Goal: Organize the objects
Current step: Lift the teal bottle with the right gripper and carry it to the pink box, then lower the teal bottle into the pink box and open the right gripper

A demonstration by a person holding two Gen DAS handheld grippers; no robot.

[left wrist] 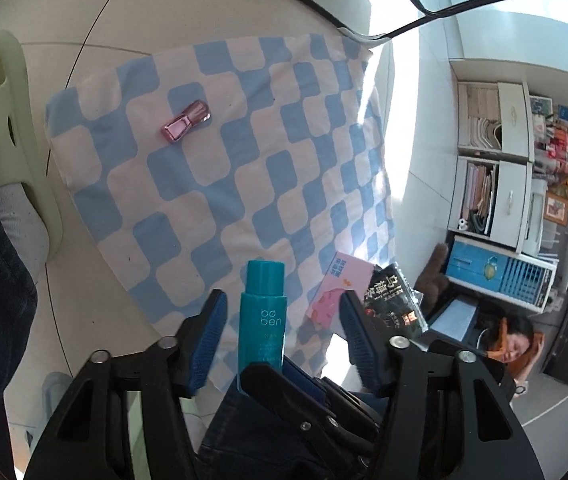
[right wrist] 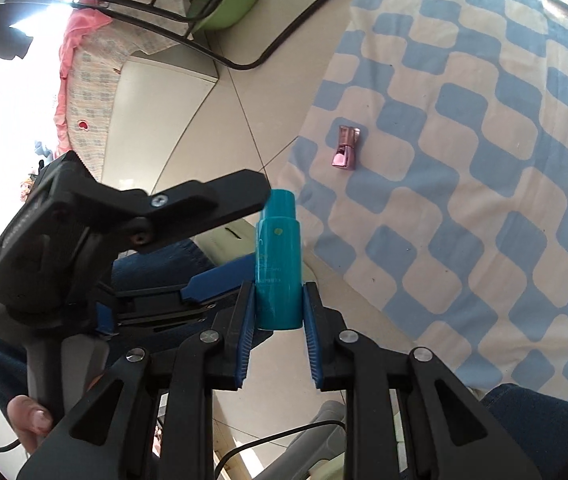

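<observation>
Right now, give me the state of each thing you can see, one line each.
Teal bottle: upright, gripped at its base by the right gripper.
Right gripper: shut on the teal bottle.
Left gripper: open, its pads either side of the bottle, not pressing it.
Pink nail polish bottle: lying on its side on the checked cloth.
Checked cloth: spread flat on the floor.
Pink box: lying flat at the cloth's edge.

The right tool [right wrist: 278, 312] clamped the teal bottle [right wrist: 278, 264] between its pads; the left tool [left wrist: 280, 320] stood open around it, not pressing.
</observation>
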